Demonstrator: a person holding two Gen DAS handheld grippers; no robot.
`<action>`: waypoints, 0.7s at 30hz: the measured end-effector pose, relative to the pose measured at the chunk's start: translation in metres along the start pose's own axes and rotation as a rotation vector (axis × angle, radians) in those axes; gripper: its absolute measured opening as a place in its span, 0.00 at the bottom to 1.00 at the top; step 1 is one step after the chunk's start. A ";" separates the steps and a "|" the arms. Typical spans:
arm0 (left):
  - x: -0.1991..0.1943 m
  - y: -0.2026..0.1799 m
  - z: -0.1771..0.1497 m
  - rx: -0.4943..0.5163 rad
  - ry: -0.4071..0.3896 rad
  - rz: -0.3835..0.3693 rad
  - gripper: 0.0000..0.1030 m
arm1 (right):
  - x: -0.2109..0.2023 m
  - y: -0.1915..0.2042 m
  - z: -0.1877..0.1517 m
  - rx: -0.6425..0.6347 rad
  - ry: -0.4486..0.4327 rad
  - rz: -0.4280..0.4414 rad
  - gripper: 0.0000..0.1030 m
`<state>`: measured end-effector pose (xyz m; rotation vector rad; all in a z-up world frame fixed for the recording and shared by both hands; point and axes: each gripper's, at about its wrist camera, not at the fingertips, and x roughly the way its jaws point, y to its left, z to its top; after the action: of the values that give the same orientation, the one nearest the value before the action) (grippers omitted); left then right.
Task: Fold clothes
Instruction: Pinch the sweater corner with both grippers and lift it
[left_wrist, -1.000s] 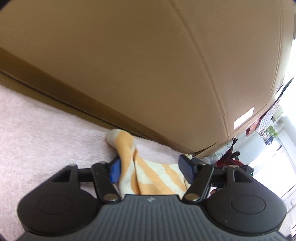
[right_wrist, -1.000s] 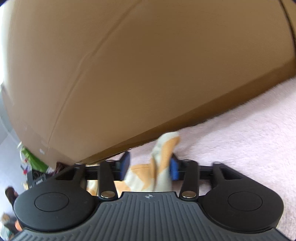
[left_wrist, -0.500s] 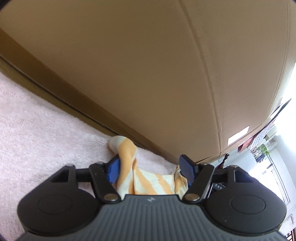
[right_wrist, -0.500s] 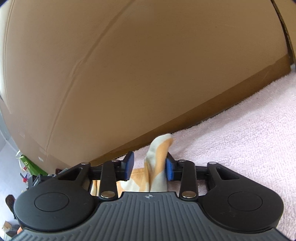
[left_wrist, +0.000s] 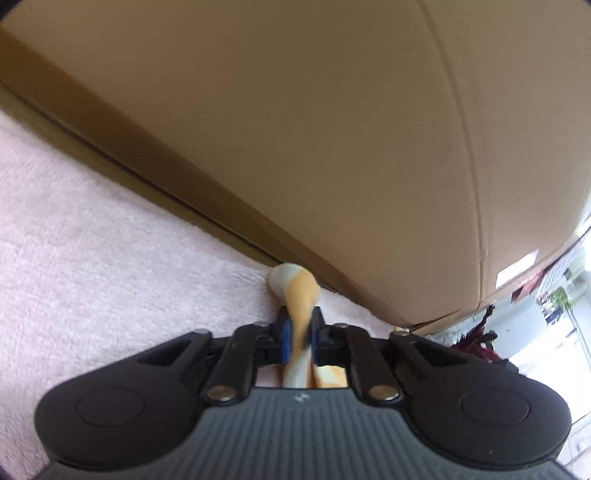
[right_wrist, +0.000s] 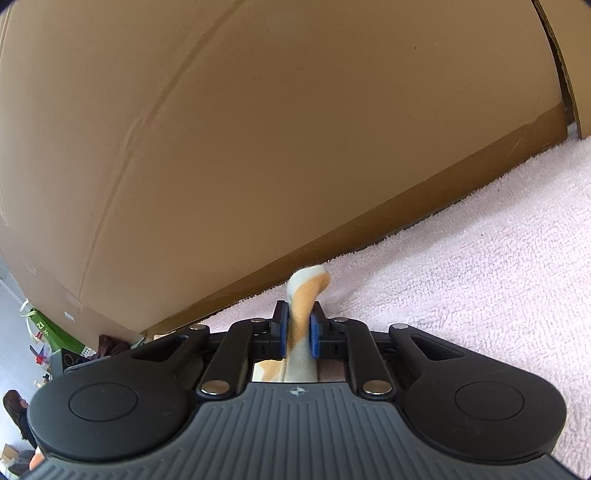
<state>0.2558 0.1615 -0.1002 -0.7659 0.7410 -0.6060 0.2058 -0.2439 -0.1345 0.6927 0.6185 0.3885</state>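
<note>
Grippers first, nearest the lens in both views. L gripper (left_wrist: 299, 334): jaws closing, blue pads (left_wrist: 286, 338) already pinched onto a fold of the orange-and-cream striped cloth (left_wrist: 301, 295), which bunches up betw. them and pokes out past the tips w/ a rounded end. More of the same fabric shows under the jaws, close to the gripper body. R gripper (right_wrist: 298, 332): jaws also closing, blue pads (right_wrist: 314, 338) pressed on another fold of the striped cloth (right_wrist: 308, 288); the end curls over just ahead of the tips, cream edge on top, orange below.

Beyond the tips, cloth sits on a pale pink towel surface (left_wrist: 92, 266), fuzzy pile, running out to the L in the L view and to the R (right_wrist: 480, 266) in the R view.

Behind that, a big brown cardboard box (left_wrist: 295, 129) stands along the towel's far edge, filling most of both views (right_wrist: 258, 129).

Farthest: blurry room clutter past the box corners; a person (right_wrist: 14, 413) at the low L edge of the R view.
</note>
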 end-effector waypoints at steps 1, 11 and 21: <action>0.000 0.000 -0.001 0.004 -0.003 0.002 0.05 | 0.000 0.000 0.000 -0.003 0.001 -0.003 0.10; 0.002 -0.022 -0.007 0.126 -0.015 0.055 0.01 | 0.001 0.003 -0.002 -0.031 0.006 -0.012 0.10; -0.004 -0.038 -0.012 0.251 -0.036 0.044 0.00 | -0.023 -0.011 0.001 -0.065 -0.023 0.052 0.11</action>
<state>0.2367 0.1376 -0.0750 -0.5265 0.6333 -0.6301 0.1905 -0.2645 -0.1328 0.6514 0.5643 0.4465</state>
